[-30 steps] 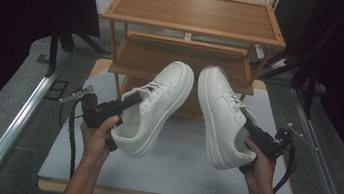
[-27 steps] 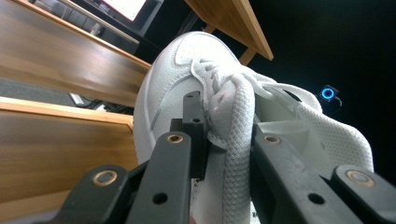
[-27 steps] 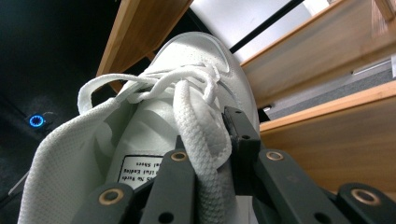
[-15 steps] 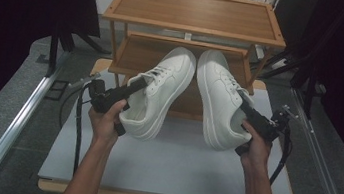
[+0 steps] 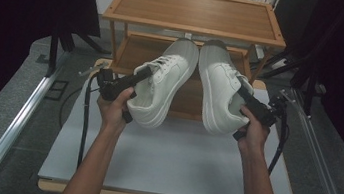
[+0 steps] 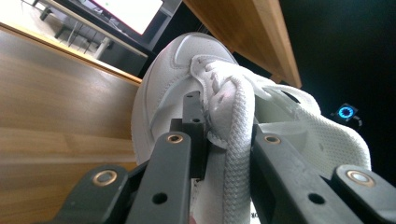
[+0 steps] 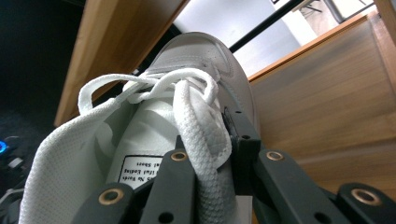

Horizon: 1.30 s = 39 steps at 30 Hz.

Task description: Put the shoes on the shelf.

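Two white sneakers are held up in front of a wooden shoe rack (image 5: 196, 12). My left gripper (image 5: 134, 84) is shut on the collar of the left sneaker (image 5: 163, 88); its jaws clamp the padded rim (image 6: 233, 135) in the left gripper view. My right gripper (image 5: 245, 101) is shut on the collar of the right sneaker (image 5: 221, 93), whose rim (image 7: 201, 135) sits pinched between the jaws in the right gripper view. Both toes point toward the rack's middle shelf (image 5: 135, 52), tips close together.
The rack stands at the far end of a pale grey tabletop (image 5: 171, 162). Metal rails (image 5: 14, 127) run along both sides of the table. Black cables (image 5: 86, 116) trail from the grippers. Dark curtains flank the scene.
Both hands have carried the sneakers forward and slightly up toward the rack's middle shelf. The toes have come closer together. Both grips are unchanged.
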Each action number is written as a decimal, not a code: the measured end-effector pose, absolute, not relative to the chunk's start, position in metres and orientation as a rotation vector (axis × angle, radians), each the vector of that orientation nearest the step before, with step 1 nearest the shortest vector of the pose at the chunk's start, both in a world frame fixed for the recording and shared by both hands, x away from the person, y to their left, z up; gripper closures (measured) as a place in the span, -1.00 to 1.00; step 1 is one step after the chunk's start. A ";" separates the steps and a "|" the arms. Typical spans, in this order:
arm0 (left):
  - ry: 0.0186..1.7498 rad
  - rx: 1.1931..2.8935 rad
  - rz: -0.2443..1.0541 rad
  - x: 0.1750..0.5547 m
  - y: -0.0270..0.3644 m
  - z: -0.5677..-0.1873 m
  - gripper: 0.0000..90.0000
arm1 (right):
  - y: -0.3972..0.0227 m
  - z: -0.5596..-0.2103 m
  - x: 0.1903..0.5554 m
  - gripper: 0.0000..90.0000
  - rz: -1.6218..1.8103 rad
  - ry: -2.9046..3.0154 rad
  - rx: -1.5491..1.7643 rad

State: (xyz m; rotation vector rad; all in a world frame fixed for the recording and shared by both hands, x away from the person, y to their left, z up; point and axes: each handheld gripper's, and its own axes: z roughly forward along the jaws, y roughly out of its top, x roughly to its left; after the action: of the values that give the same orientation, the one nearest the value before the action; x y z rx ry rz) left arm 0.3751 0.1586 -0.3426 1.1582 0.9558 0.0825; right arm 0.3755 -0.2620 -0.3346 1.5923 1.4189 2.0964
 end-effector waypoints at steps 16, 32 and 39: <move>1.054 1.105 0.099 0.416 0.154 -0.339 0.80 | -0.249 -0.329 0.413 0.82 2.011 1.334 1.709; 1.125 1.108 0.129 0.435 0.147 -0.325 0.79 | -0.235 -0.323 0.432 0.79 1.986 1.298 1.755; 1.149 1.097 0.135 0.437 0.142 -0.322 0.79 | -0.234 -0.311 0.431 0.78 1.972 1.305 1.750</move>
State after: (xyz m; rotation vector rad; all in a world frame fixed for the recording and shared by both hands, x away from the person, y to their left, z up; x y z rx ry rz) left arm 0.4369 0.1415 -0.3215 1.0966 1.1489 0.1345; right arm 0.4309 -0.2341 -0.3113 1.7502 1.3054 1.9716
